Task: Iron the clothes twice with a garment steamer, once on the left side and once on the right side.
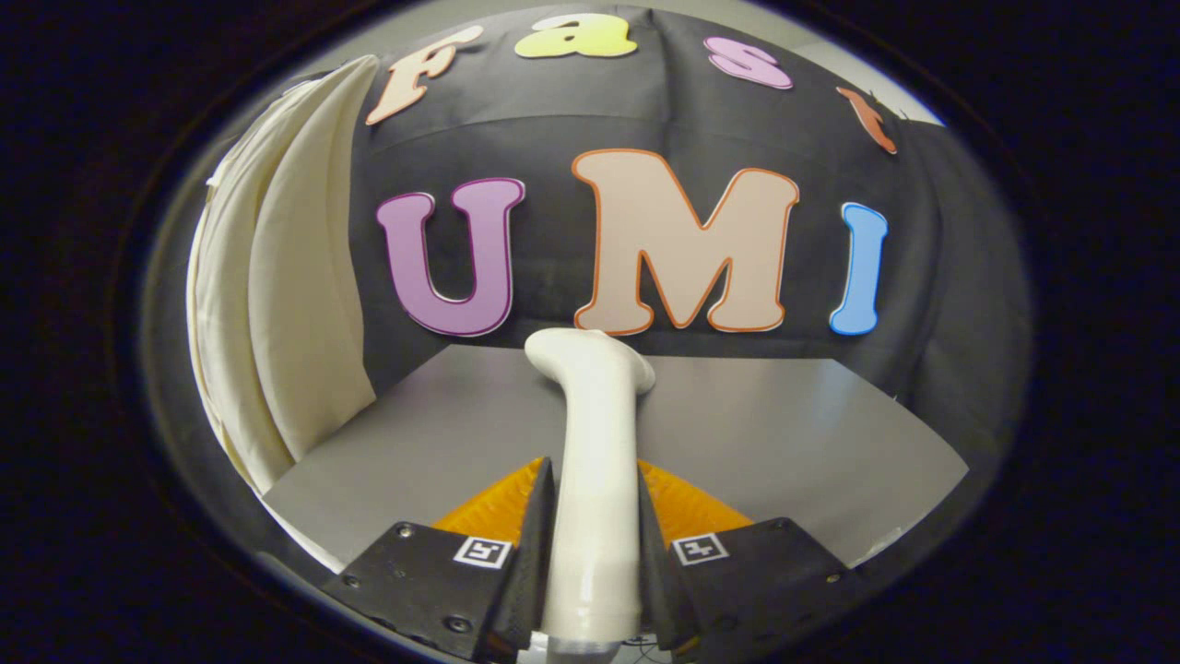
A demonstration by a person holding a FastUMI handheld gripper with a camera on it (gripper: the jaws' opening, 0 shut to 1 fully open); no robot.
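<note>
Gripper view: no bins, boxes or other containers w/ contents to report; what's in the scene is a grey table top (784, 433), the black cloth wall behind it, and the clothes.

Garment steamer (595, 443) sits right between the gripper (595, 498) fingers. It's a white, smooth, tube-like handle running fwd from between the fingers, out past the tips, then bending at the far end into a rounded head that angles a bit to the right. The head ends over the table's far part, just short of the wall. Steamer's lower end passes down btwn the finger bases.

Jaws: narrow, closed in on the steamer handle; both fingers (535, 526) press on its sides, left one on the left flank, right one on the right flank. No gap visible btwn pads and handle.

Clothes (286, 304): cream/off-white fabric hanging upright at the left, beyond the fingers and well left of the steamer head, w/ long vertical folds. Lower hem reaches down to about the table's left edge. Steamer head and fabric are apart, not touching. Can't tell what garment type it is, or what it hangs from.
</note>
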